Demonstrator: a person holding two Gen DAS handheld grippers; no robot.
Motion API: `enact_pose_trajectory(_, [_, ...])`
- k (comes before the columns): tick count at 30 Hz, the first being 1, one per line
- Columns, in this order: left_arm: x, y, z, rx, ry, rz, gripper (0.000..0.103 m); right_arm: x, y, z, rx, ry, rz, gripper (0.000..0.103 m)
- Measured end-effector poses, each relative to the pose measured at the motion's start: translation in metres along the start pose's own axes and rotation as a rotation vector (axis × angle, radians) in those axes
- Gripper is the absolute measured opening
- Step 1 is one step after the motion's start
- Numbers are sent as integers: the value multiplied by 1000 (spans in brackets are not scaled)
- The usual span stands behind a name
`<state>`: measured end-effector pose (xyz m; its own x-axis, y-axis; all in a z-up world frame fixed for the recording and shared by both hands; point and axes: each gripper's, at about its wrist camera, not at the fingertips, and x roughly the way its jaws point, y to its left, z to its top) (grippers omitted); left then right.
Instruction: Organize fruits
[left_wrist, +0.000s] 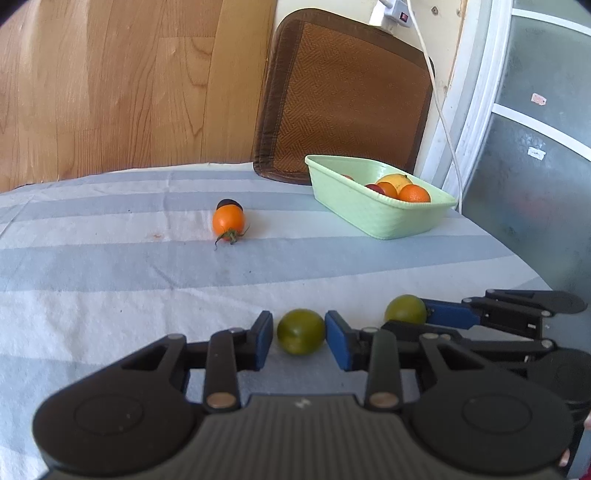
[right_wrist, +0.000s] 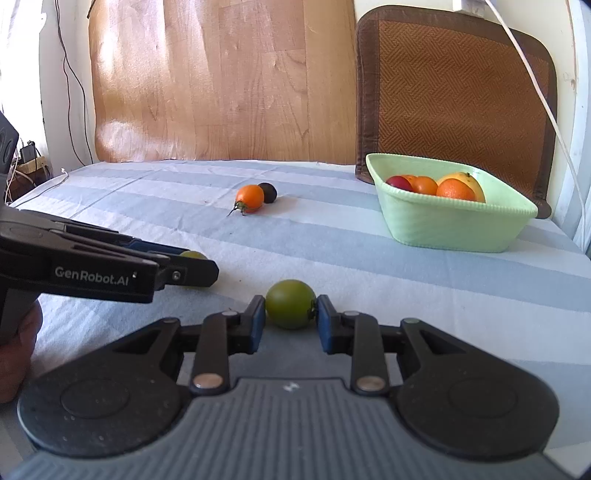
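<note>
Two grippers, two green tomatoes, low in frame.
The left gripper (left_wrist: 299, 332) brackets one green tomato (left_wrist: 301, 331), a slight gap at its left pad; the right gripper (right_wrist: 290, 314) pinches another tomato (right_wrist: 290, 303). Beyond lie an orange tomato (right_wrist: 250, 198), a dark fruit (right_wrist: 268, 192) and, upper right, the fruit basket (right_wrist: 443, 225).

Striped cloth (left_wrist: 110, 266) in pale blue and white bands, spread flat, faintly stained near its middle. Behind it, upright wood-grain board (left_wrist: 129, 81) leaning at the wall. Just beside that board, brown woven mat (left_wrist: 347, 96) with darker stitched border, standing on edge. White power strip (left_wrist: 393, 11) high on the wall, red switch showing; white cable (left_wrist: 439, 107) hanging from it across the mat's corner. Frosted glass door (left_wrist: 535, 147) in white frame at far right. Thin black wires (right_wrist: 70, 74) trailing down the wall at far left.
</note>
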<state>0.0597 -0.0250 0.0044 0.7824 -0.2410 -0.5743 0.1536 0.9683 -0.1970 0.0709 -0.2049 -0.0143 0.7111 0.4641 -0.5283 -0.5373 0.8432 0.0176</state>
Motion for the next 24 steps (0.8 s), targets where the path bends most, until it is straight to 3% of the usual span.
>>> enact_pose_trajectory(24, [0, -6, -4, 47, -7, 20, 40, 0, 1, -1, 0, -2, -27, 40])
